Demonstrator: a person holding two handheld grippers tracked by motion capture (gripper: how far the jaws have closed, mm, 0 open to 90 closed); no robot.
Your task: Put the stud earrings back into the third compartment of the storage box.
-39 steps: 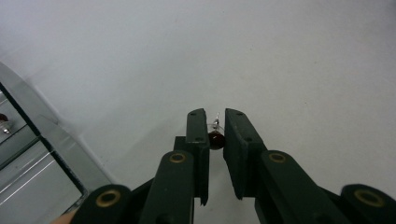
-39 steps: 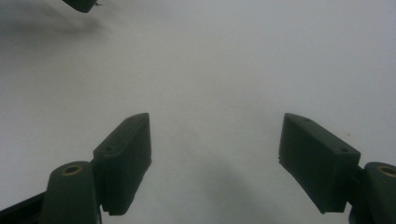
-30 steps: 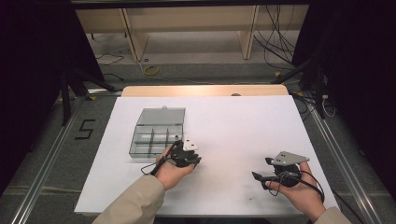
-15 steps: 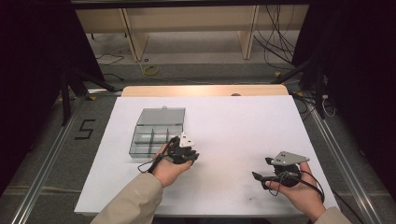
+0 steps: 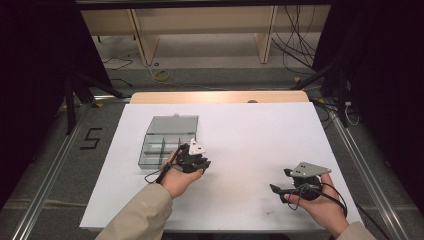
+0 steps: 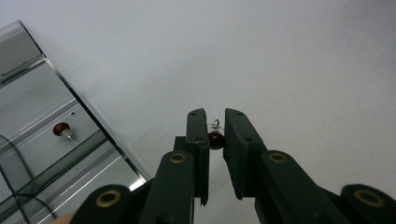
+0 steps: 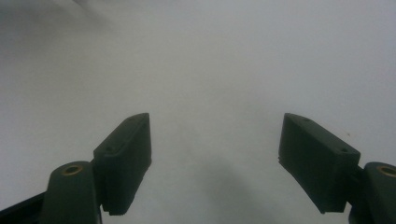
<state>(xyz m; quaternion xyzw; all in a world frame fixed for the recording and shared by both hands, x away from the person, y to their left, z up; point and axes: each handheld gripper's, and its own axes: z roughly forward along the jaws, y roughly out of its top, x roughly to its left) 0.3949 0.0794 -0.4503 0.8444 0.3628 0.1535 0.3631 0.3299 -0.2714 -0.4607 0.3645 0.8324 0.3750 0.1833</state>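
Note:
A clear compartment box (image 5: pixel 159 145) with its lid folded back lies left of centre on the white table (image 5: pixel 250 135). My left gripper (image 5: pixel 196 161) hovers at the box's near right corner. In the left gripper view the left gripper (image 6: pixel 215 134) is shut on a small dark red bead with a metal pin (image 6: pixel 215 139), held above bare table just right of the box's edge (image 6: pixel 109 140). A second red pin bead (image 6: pixel 61 129) lies in one compartment. My right gripper (image 5: pixel 281 182) rests low at the front right, and the right gripper (image 7: pixel 215 154) stands open over bare table.
The white table surface ends at a wooden strip (image 5: pixel 215 96) at the back. Metal rails (image 5: pixel 360 165) run along both sides. Cables (image 5: pixel 295 45) and shelf legs lie on the floor beyond. The left gripper's cable (image 5: pixel 155 176) trails beside the box.
My left gripper has shifted slightly left and toward the box with the red bead in it. The right gripper has stayed put.

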